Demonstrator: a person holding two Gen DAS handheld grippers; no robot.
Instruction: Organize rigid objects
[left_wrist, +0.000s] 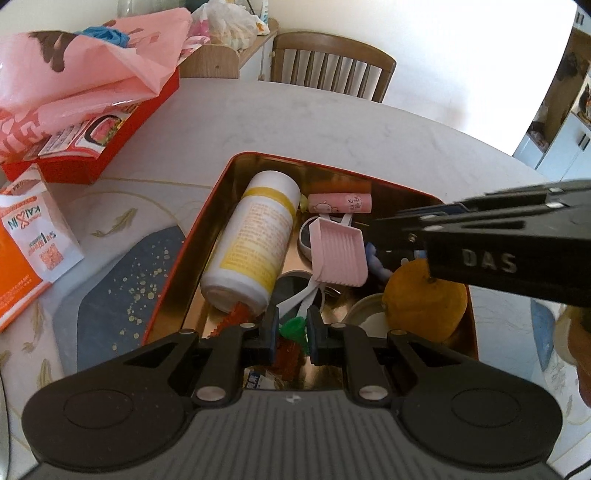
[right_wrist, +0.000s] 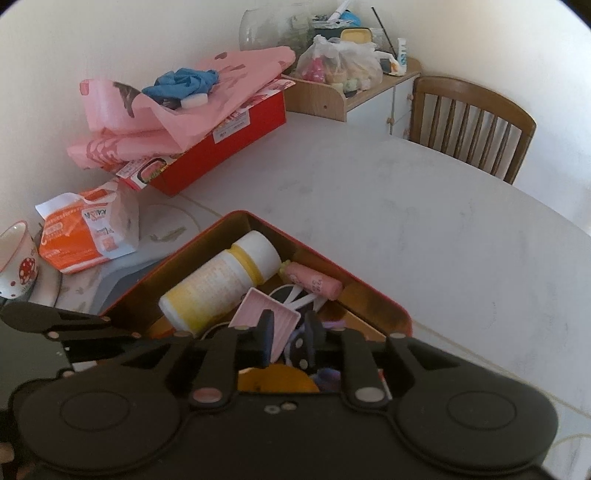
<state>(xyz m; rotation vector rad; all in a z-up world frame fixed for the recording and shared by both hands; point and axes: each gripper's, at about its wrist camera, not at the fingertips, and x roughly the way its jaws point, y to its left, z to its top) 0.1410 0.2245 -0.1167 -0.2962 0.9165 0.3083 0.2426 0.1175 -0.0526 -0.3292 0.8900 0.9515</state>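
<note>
An open red tin (left_wrist: 221, 184) with a gold inside stands on the table. It holds a white and yellow bottle (left_wrist: 255, 236) lying down, a pink scoop (left_wrist: 338, 254), a pink roll (left_wrist: 340, 203), an orange round thing (left_wrist: 424, 299) and a purple piece (left_wrist: 375, 258). My left gripper (left_wrist: 292, 330) hangs over the tin's near end, shut on a green piece (left_wrist: 295, 326) with an orange serrated part (left_wrist: 236, 317). My right gripper (right_wrist: 290, 330) reaches into the tin from the right. Its jaws stand slightly apart behind the scoop (right_wrist: 255, 306), with purple showing between them.
A red box (right_wrist: 221, 140) under pink bags sits at the back left. Beside it are an orange packet (right_wrist: 81, 240) and a mushroom cup (right_wrist: 18, 258). A blue placemat (left_wrist: 122, 295) lies under the tin's left side. A wooden chair (right_wrist: 472, 122) and a cluttered shelf (right_wrist: 340, 103) stand behind.
</note>
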